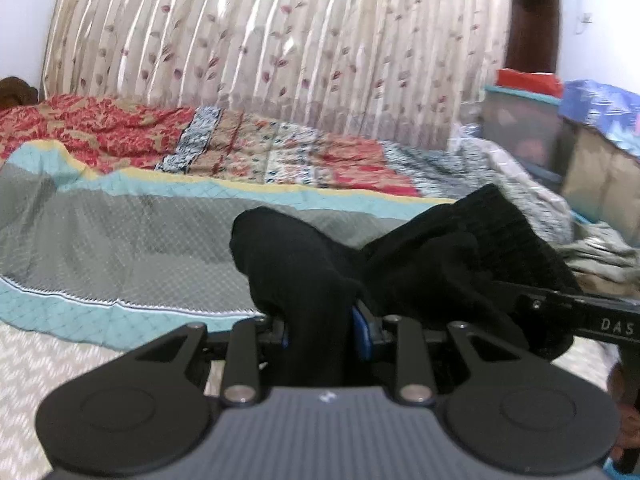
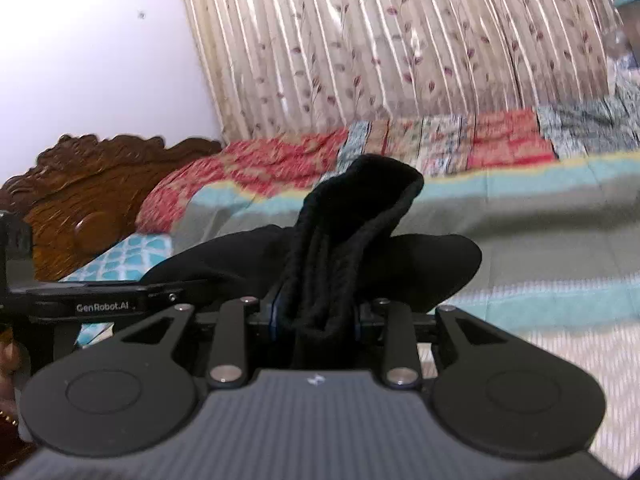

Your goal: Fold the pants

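A bed [image 1: 120,240] under a grey-and-teal quilt fills my view. Nearest, my left gripper [image 1: 318,324] clamps a bunch of the black pants [image 1: 292,264]; my right gripper [image 2: 316,316] pinches a ribbed band of them, lifted off the quilt. Uneven bunches could slip or twist the fold. Curtains [image 1: 280,40] hang beyond.

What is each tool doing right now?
Left tool: closed on the black pants.
Right tool: closed on the black pants.
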Demonstrator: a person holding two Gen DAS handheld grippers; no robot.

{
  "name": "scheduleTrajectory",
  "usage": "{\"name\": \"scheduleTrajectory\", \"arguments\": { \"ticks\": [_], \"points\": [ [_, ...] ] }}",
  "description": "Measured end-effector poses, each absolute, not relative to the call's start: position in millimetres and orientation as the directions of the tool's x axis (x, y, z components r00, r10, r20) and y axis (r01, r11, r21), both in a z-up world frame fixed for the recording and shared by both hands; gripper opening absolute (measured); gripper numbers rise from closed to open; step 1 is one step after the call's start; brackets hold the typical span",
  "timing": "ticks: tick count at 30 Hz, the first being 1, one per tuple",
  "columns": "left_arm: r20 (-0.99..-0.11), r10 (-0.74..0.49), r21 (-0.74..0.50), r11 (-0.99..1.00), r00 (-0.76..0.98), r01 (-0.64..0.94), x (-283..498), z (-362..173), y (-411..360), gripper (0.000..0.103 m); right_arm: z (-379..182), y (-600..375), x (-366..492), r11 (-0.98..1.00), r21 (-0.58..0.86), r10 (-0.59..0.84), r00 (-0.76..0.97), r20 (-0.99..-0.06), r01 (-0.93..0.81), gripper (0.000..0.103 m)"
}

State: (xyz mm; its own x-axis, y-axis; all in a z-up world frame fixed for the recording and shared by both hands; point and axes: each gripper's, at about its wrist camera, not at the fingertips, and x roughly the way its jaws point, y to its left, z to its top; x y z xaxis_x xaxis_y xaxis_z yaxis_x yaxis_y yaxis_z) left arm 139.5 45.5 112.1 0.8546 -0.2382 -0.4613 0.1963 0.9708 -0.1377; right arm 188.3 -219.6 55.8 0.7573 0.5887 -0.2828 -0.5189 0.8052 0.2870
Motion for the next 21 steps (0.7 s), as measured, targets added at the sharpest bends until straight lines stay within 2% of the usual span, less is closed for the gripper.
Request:
{"name": "scheduleTrajectory", "arguments": {
  "ticks": [2,4,6,7,8,9,12,15,17,21],
  "points": [
    [-0.488,-0.217,-0.137,0.976,0.845,0.171,172.8,86.8,41.7,0.027,36.8,-218.4,221.7,0.833,0.282,0.549,0.777,-0.307,-0.477,0.033],
    [-0.564,-0.163,-0.109,0.986,0.809,0.123,216.0,45.0,32.6,0.028,6.1,-219.9,254.9,0.863,0.296,0.499,0.787,-0.364,-0.410,0.034],
    [-0.702,-0.107,-0.093,0.994,0.704,0.058,248.6,-5.3,30.5,0.029,-36.8,-223.0,293.3,0.895,0.338,0.434,0.751,-0.498,-0.293,0.035],
    [-0.742,-0.060,-0.075,0.997,0.668,0.006,253.0,-24.1,31.7,0.041,-60.2,-224.8,309.0,0.911,0.350,0.394,0.715,-0.578,-0.220,0.035],
    [-0.733,-0.053,-0.100,0.995,0.678,-0.031,252.0,-37.5,35.4,0.042,-83.4,-228.9,318.6,0.921,0.357,0.363,0.682,-0.635,-0.157,0.041],
    [-0.712,-0.065,-0.132,0.990,0.699,-0.043,248.0,-38.8,37.9,0.044,-91.1,-235.5,317.0,0.906,0.396,0.381,0.698,-0.606,-0.150,0.050],
    [-0.727,-0.057,-0.128,0.990,0.685,-0.054,246.6,-34.7,37.4,0.046,-92.3,-244.2,317.5,0.890,0.436,0.400,0.694,-0.598,-0.136,0.055],
    [-0.757,-0.026,-0.111,0.990,0.653,-0.090,245.8,-22.2,35.8,0.049,-79.8,-241.2,311.1,0.911,0.394,0.361,0.703,-0.613,-0.124,0.063],
    [-0.762,0.014,-0.079,0.990,0.648,-0.114,234.9,-12.8,30.7,0.051,-70.2,-238.9,297.5,0.922,0.366,0.337,0.723,-0.603,-0.125,0.063],
    [-0.763,0.074,-0.021,0.990,0.642,-0.138,195.0,6.5,23.1,0.060,-56.0,-239.3,255.1,0.948,0.299,0.271,0.761,-0.590,-0.106,0.071]
  ]
}}
